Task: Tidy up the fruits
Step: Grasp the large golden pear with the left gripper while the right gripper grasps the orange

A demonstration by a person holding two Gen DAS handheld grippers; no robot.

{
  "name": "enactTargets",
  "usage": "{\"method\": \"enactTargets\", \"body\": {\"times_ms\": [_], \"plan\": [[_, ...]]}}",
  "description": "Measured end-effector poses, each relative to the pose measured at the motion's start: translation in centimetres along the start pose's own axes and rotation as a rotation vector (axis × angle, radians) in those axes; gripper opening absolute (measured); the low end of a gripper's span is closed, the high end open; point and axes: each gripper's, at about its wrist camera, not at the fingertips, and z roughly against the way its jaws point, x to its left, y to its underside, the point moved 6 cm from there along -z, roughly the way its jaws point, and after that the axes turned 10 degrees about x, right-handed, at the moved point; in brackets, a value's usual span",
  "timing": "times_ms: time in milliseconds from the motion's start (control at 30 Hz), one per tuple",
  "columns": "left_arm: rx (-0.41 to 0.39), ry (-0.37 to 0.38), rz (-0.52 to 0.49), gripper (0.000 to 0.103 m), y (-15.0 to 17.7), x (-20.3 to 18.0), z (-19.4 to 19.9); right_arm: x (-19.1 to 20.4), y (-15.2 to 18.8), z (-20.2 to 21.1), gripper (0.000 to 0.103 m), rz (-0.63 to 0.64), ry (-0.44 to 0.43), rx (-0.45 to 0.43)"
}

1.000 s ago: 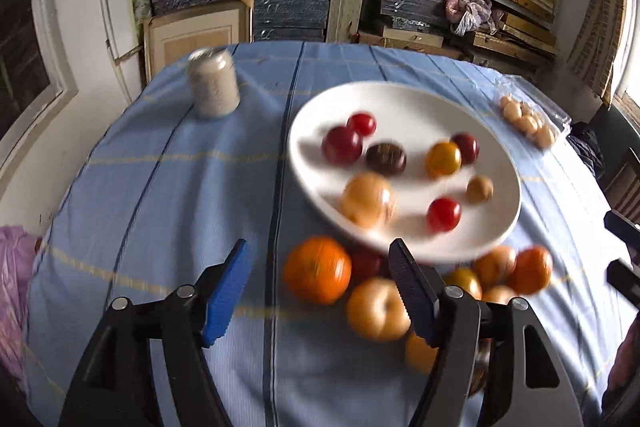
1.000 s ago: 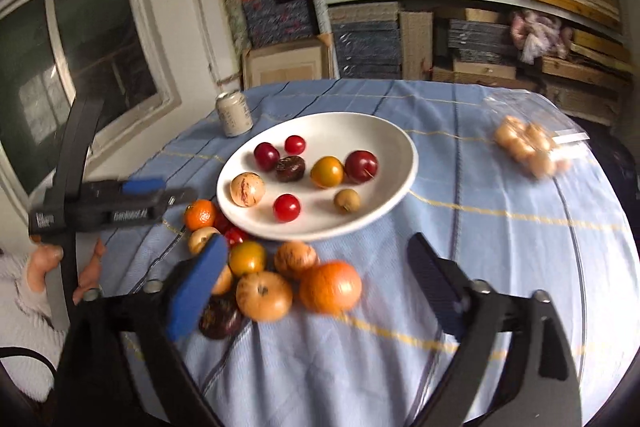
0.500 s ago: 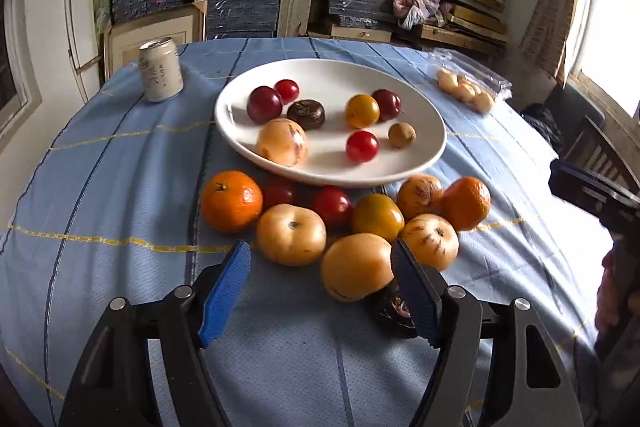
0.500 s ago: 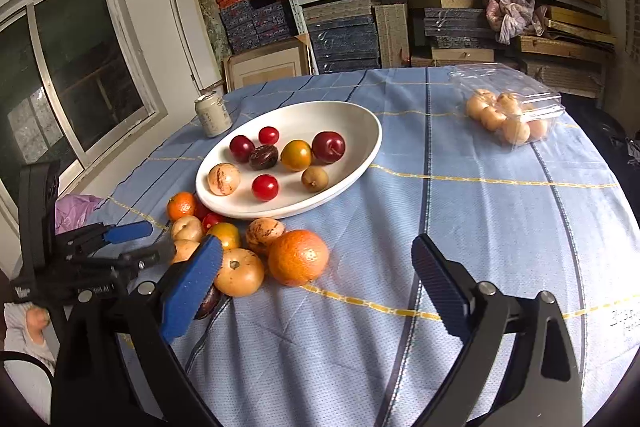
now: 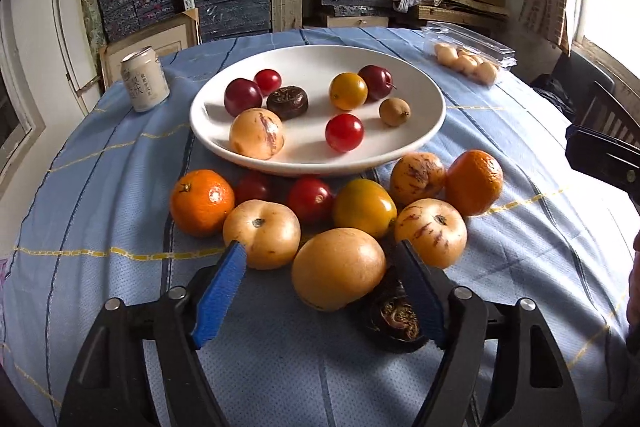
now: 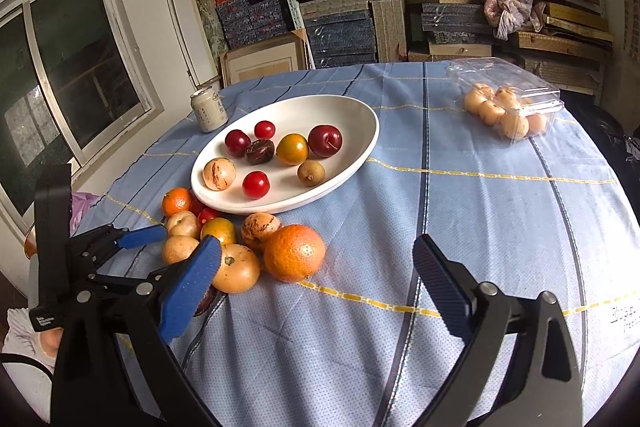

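Note:
A white plate (image 5: 424, 95) (image 6: 360, 119) holds several small fruits. Loose fruits lie on the cloth in front of it: an orange (image 5: 202, 202), a tan round fruit (image 5: 262, 233), a yellow tomato (image 5: 363, 207) and a larger orange (image 6: 294, 253). My left gripper (image 5: 320, 277) is open, its jaws on either side of a big tan-orange fruit (image 5: 338, 269) without touching it. A dark fruit (image 5: 394, 315) lies by its right finger. My right gripper (image 6: 316, 275) is open and empty above the cloth, right of the pile.
A drink can (image 5: 144, 79) (image 6: 208, 109) stands left of the plate. A clear plastic box of pale fruits (image 6: 508, 103) (image 5: 468, 61) lies at the far right. Shelves of stacked boxes stand behind the round table.
My left gripper has moved back and down toward the loose pile, so the big tan-orange fruit now sits between its open jaws. My right gripper has drawn back to the right.

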Motion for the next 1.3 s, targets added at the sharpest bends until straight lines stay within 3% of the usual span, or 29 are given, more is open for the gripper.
{"method": "enactTargets", "body": {"times_ms": [400, 633, 767, 833, 1233, 1267, 1300], "plan": [[0.043, -0.01, 0.106, 0.079, 1.3, 4.0, -0.1, 0.2, 0.0, -0.3, 0.094, 0.0, -0.005, 0.005], [0.064, 0.007, 0.071, 0.076, 2.2, 3.5, -0.3, 0.6, 0.2, -0.6, 0.094, 0.013, -0.007, 0.02], [0.048, -0.001, 0.047, 0.063, 2.4, 3.3, 0.0, 0.9, 0.3, -0.8, 0.094, 0.027, -0.009, 0.025], [0.036, -0.002, 0.042, 0.044, 2.5, 3.2, 0.3, 0.9, 0.4, -1.0, 0.094, 0.034, -0.006, 0.03], [0.033, -0.022, 0.07, 0.04, 3.5, 4.9, 1.1, 1.5, 1.3, -3.1, 0.094, 0.106, 0.034, 0.097], [0.032, -0.027, 0.084, 0.039, 3.6, 5.4, 1.1, 1.6, 1.4, -3.4, 0.093, 0.116, 0.039, 0.102], [0.033, -0.025, 0.097, 0.039, 3.6, 5.7, 1.1, 1.7, 1.4, -3.6, 0.084, 0.127, 0.048, 0.104]]}}
